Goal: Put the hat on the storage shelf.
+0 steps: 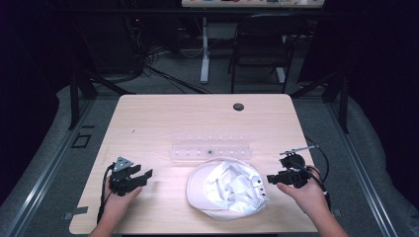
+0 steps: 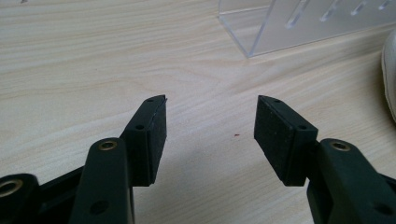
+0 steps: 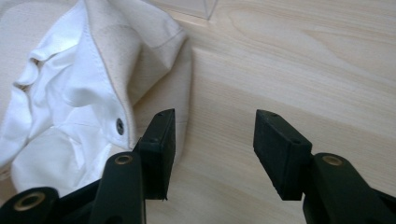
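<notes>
My left tool [image 1: 143, 176] rests low on the counter [image 1: 148, 118] at its near left, my left hand [image 1: 120, 200] wrapped round its grip from behind, forearm coming in from the near edge. Its jaws stand wide apart with bare wood between them, aimed toward the rack [image 2: 299, 23], whose clear corner lies ahead and to the right. My right tool [image 1: 271, 178] sits at the near right, my right hand [image 1: 304, 193] cupping it from below and behind, wrist angled inward so the jaws point left at the hat [image 1: 228, 187]. Those jaws are also apart, holding nothing; one jaw lies just beside the hat's rim [image 3: 184, 84], near a metal eyelet [image 3: 120, 126]. The hat lies upside down, white lining crumpled upward, mid-counter near the front edge, just in front of the rack.
</notes>
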`<action>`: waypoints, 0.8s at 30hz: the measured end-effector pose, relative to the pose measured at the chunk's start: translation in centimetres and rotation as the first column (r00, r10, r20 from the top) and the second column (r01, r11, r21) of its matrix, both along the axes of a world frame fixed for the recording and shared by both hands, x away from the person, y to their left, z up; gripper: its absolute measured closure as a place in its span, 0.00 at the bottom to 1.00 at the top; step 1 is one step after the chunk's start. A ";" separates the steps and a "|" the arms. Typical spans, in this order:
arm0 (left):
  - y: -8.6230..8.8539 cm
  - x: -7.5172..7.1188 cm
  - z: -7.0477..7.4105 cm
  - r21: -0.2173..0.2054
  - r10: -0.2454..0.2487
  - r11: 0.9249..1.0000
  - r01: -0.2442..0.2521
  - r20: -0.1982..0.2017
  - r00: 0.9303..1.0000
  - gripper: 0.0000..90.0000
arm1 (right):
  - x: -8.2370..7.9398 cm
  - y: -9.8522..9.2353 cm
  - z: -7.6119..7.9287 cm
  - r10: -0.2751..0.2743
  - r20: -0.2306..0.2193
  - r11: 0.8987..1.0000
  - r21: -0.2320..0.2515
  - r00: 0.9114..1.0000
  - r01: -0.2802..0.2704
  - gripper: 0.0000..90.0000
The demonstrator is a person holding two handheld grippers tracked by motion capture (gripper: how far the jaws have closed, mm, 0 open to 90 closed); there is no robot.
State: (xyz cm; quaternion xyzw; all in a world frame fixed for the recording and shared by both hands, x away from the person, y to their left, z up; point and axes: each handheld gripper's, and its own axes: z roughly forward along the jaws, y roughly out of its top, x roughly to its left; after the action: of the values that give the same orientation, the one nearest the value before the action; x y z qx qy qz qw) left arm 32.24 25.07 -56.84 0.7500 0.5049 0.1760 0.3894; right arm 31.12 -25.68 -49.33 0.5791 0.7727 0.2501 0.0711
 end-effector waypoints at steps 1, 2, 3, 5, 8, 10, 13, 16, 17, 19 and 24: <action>0.0 0.0 0.0 0.003 0.000 1.000 0.000 0.000 1.000 0.49 | 0.1 0.1 0.2 0.004 -0.007 1.000 0.000 1.000 -0.004 0.54; 0.0 0.0 0.0 0.004 0.002 1.000 -0.002 0.001 1.000 0.49 | 0.2 0.2 0.3 0.011 -0.014 1.000 -0.004 1.000 -0.011 0.55; 0.0 0.0 0.0 0.004 0.001 1.000 -0.001 0.000 1.000 0.49 | 0.3 0.3 0.4 0.011 -0.013 1.000 0.004 1.000 -0.011 0.55; 0.0 0.0 -0.1 0.007 0.002 1.000 -0.002 -0.001 1.000 0.49 | 0.4 0.4 0.7 0.014 -0.027 1.000 0.020 1.000 -0.014 0.55; 0.0 0.1 -0.1 0.008 0.000 1.000 0.000 -0.003 1.000 0.49 | 0.7 0.5 1.2 0.012 -0.046 0.999 0.038 0.999 -0.011 0.57; 0.0 0.1 -0.1 0.010 -0.002 1.000 0.002 -0.005 1.000 0.49 | 0.8 0.6 1.6 0.020 -0.069 0.999 0.052 0.997 -0.016 0.58; -0.1 0.1 -0.1 0.019 -0.006 1.000 0.007 -0.007 1.000 0.49 | 0.9 0.7 2.0 0.028 -0.081 0.998 0.063 0.996 -0.023 0.58; -0.1 0.0 -0.1 0.021 -0.009 1.000 0.009 -0.007 1.000 0.49 | 0.9 1.0 2.2 0.031 -0.097 0.994 0.106 0.995 -0.021 0.58; -0.1 0.0 -0.1 0.022 -0.009 1.000 0.009 -0.007 1.000 0.49 | 0.9 0.9 2.3 0.055 -0.114 0.992 0.118 0.992 -0.042 0.57; -0.2 0.0 -0.2 0.020 -0.007 1.000 0.007 -0.004 1.000 0.49 | 0.8 1.2 2.2 0.055 -0.120 0.990 0.133 0.991 -0.039 0.57; -0.2 0.1 -0.2 0.020 -0.007 1.000 0.007 -0.005 1.000 0.49 | 0.4 1.7 1.4 0.065 -0.148 0.987 0.158 0.987 -0.041 0.56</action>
State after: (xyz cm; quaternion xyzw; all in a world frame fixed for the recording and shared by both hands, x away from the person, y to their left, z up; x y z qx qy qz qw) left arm 32.30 24.87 -57.00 0.7560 0.5014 0.1777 0.3814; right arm 31.47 -24.00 -47.88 0.5796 0.7692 0.2660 -0.0401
